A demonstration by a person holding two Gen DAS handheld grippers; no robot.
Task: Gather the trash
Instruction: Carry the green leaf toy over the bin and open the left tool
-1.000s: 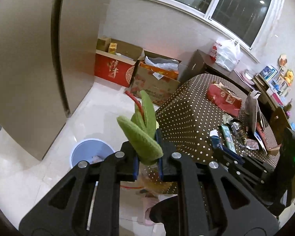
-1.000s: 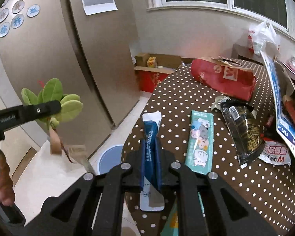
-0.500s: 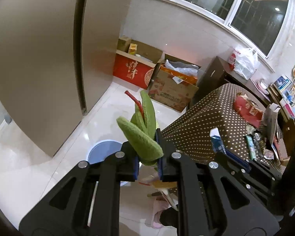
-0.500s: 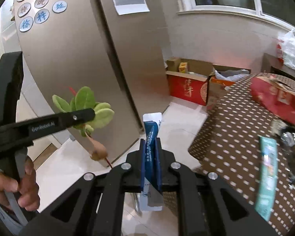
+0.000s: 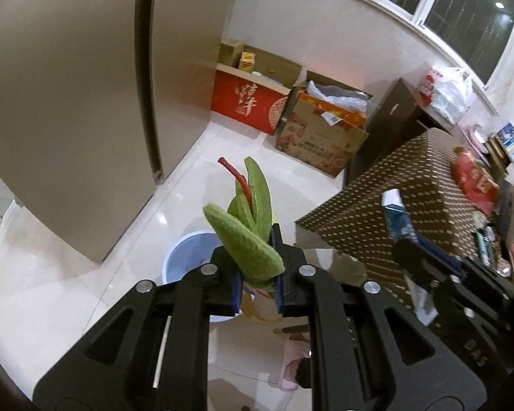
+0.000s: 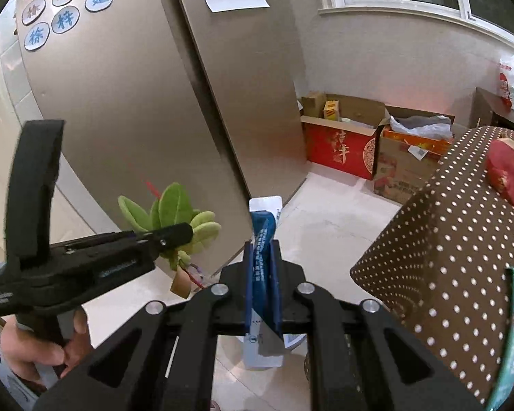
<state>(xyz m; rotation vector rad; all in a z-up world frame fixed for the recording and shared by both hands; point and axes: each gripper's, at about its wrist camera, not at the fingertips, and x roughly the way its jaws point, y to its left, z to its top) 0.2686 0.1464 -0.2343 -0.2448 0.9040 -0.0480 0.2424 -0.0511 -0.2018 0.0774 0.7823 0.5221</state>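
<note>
My left gripper point(image 5: 257, 274) is shut on a green plush leafy sprig point(image 5: 253, 233) with a red stem and a brown tag hanging under it. It hangs above and just right of a pale blue bin point(image 5: 185, 260) on the floor. My right gripper point(image 6: 262, 274) is shut on a blue and white wrapper point(image 6: 264, 236), which sticks up and hangs down between the pads. In the right wrist view the left gripper point(image 6: 174, 236) and its sprig point(image 6: 174, 212) are at the left, held by a hand point(image 6: 34, 352). The left wrist view has the right gripper point(image 5: 407, 250) and wrapper point(image 5: 395, 212) at the right.
A table with a brown polka-dot cloth point(image 6: 445, 257) stands close on the right, with more wrappers and a red bag point(image 6: 510, 174) on it. A tall beige fridge point(image 5: 68, 102) fills the left. A red box point(image 5: 246, 102) and cardboard boxes point(image 5: 318, 144) line the far wall.
Both grippers have swung left off the table toward the floor beside the fridge, each keeping its load. The blue bin now looks larger and nearer in the left wrist view.
</note>
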